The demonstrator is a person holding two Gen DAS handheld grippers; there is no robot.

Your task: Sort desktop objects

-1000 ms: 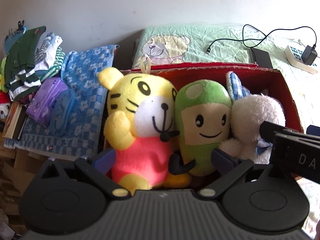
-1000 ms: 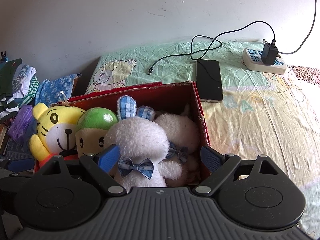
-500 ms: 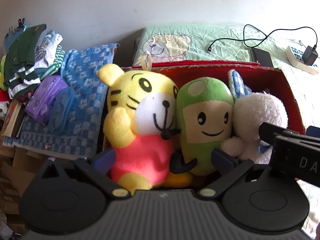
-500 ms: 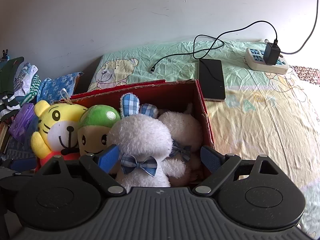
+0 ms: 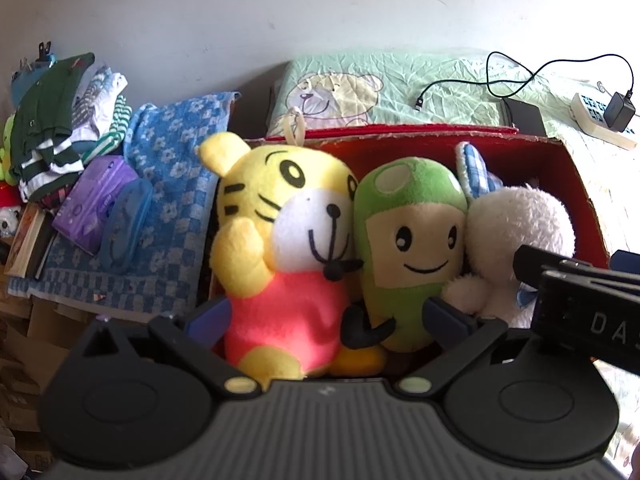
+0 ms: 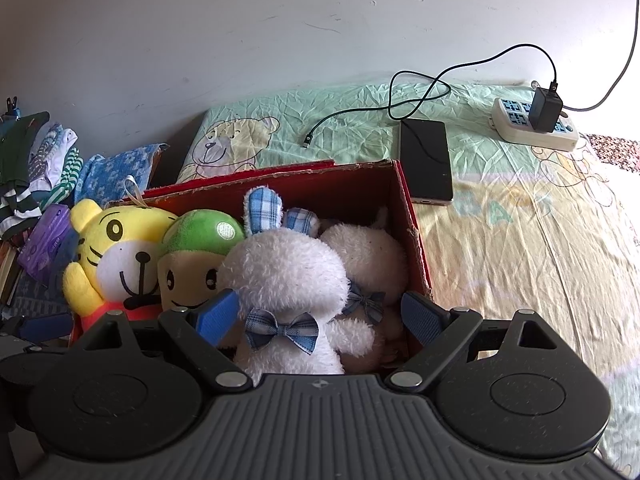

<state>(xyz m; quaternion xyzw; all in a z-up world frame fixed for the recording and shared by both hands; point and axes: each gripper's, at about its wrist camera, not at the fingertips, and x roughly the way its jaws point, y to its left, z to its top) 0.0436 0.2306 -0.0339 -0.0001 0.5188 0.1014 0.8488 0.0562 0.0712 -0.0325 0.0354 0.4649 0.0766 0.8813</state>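
The red box (image 6: 412,236) on the bed holds four plush toys standing upright, faces toward the cameras: yellow tiger (image 5: 280,248), green doll (image 5: 412,252), white rabbit (image 6: 284,280), another white plush (image 6: 372,256). The left tool (image 5: 326,316) and right tool (image 6: 316,312) both gape wide, grasping nothing.

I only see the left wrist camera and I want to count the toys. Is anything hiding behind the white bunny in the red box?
Observer: Yes, a second white plush sits between the white bunny and the red box wall.
Operator: Does the bunny wear anything?
Observer: A blue checked bow tie.
Operator: Is the right claw open?
Observer: Yes, the right claw is open, with the bunny between its fingers.
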